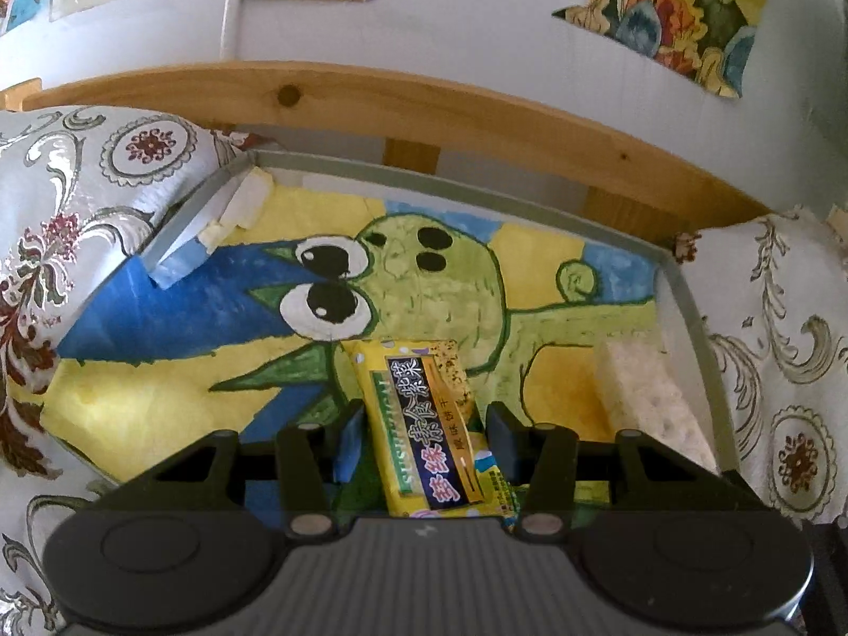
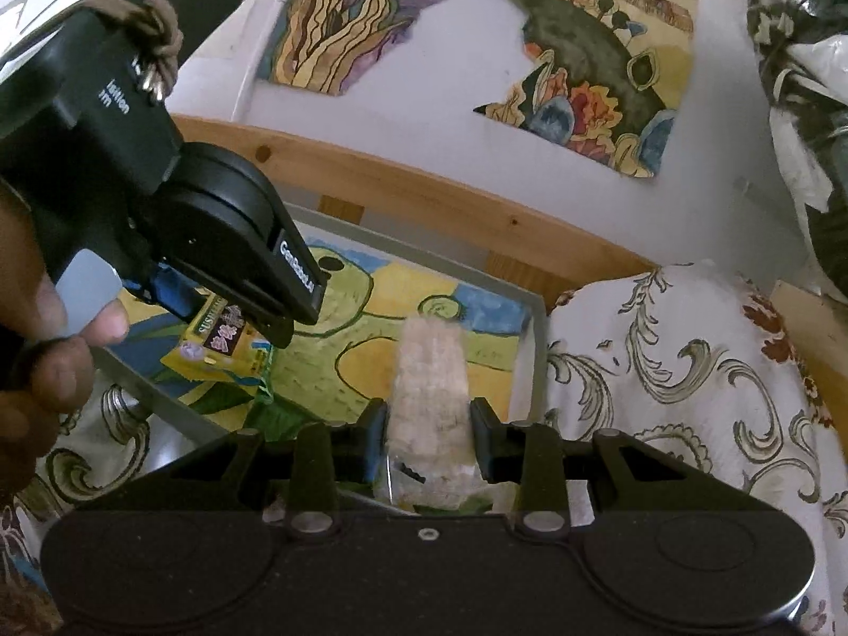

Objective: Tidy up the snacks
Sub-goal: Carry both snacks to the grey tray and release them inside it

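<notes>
Here, at the far left of the right wrist view, a person's hand (image 2: pixel 50 339) grips the handle of the left gripper (image 2: pixel 233 312), whose fingers are clamped narrowly on a yellow snack packet (image 2: pixel 222 342) held over the tray (image 2: pixel 538 350). From the left wrist view the same yellow snack packet (image 1: pixel 432 424) sits between the pads of the left gripper (image 1: pixel 424 442), above the tray's painted green cartoon drawing (image 1: pixel 440 286). Farther right, a pale rice cracker packet (image 1: pixel 644 397) lies near the tray's right wall (image 1: pixel 694 328). In the right wrist view the right gripper (image 2: pixel 428 440) is closed on that pale rice cracker packet (image 2: pixel 432 387). A floral cloth (image 2: pixel 689 371) lies right of the tray.
</notes>
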`<state>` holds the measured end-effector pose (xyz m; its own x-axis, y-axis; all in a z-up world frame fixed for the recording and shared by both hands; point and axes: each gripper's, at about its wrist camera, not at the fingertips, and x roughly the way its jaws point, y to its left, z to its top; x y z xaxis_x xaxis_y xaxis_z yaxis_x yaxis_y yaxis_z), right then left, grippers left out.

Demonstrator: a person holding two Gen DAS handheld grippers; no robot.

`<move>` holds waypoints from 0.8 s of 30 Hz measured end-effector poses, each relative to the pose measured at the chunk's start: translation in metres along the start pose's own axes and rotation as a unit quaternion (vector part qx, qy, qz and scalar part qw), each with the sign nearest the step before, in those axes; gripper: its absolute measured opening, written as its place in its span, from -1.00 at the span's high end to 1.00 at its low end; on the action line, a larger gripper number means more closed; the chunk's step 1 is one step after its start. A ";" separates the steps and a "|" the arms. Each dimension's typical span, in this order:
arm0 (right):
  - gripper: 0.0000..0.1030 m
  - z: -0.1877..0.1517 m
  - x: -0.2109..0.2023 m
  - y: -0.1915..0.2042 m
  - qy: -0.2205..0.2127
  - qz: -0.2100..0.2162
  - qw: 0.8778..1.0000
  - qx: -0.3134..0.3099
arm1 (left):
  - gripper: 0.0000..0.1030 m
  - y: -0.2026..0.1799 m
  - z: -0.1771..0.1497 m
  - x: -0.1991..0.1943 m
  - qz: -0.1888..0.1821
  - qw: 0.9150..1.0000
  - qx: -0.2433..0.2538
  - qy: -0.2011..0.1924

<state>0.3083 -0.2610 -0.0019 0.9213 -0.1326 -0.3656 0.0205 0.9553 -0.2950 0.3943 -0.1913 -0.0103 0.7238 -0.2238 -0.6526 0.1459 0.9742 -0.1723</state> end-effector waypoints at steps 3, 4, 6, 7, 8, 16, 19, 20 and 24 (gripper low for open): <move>0.24 -0.001 0.001 0.001 0.002 -0.009 1.000 -0.003 | -0.06 0.000 0.000 0.002 0.003 1.000 -0.003 0.010; 0.22 -0.001 0.001 0.001 0.001 -0.011 1.000 -0.005 | -0.06 0.000 0.001 0.002 0.003 1.000 -0.004 0.013; -0.01 -0.001 0.000 0.001 -0.001 -0.013 1.000 -0.004 | -0.24 0.001 0.001 0.000 0.008 1.000 -0.006 0.009; -0.09 -0.001 -0.001 0.001 -0.004 -0.013 1.000 -0.002 | -0.38 0.002 0.001 -0.002 0.009 1.000 -0.006 0.005; -0.21 -0.001 -0.002 0.000 -0.007 -0.013 1.000 0.000 | -0.43 0.002 0.002 -0.005 0.009 1.000 -0.005 0.001; -0.68 0.003 -0.028 -0.004 -0.039 -0.029 0.999 0.020 | -0.89 0.014 0.002 -0.043 0.009 0.999 -0.011 -0.046; -0.77 0.006 -0.045 -0.008 -0.055 -0.033 0.997 0.032 | -0.96 0.022 0.000 -0.061 0.007 0.998 -0.012 -0.067; -0.83 0.006 -0.053 -0.010 -0.061 -0.035 0.997 0.037 | -0.96 0.024 -0.001 -0.067 0.006 0.997 -0.012 -0.071; -0.97 0.007 -0.081 -0.015 -0.078 -0.037 0.995 0.047 | -0.99 0.036 -0.012 -0.094 0.005 0.996 -0.023 -0.089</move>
<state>0.2358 -0.2624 0.0387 0.9647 -0.1682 -0.2028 0.1199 0.9657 -0.2304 0.3236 -0.1351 0.0362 0.8335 -0.2016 -0.5145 0.1104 0.9730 -0.2026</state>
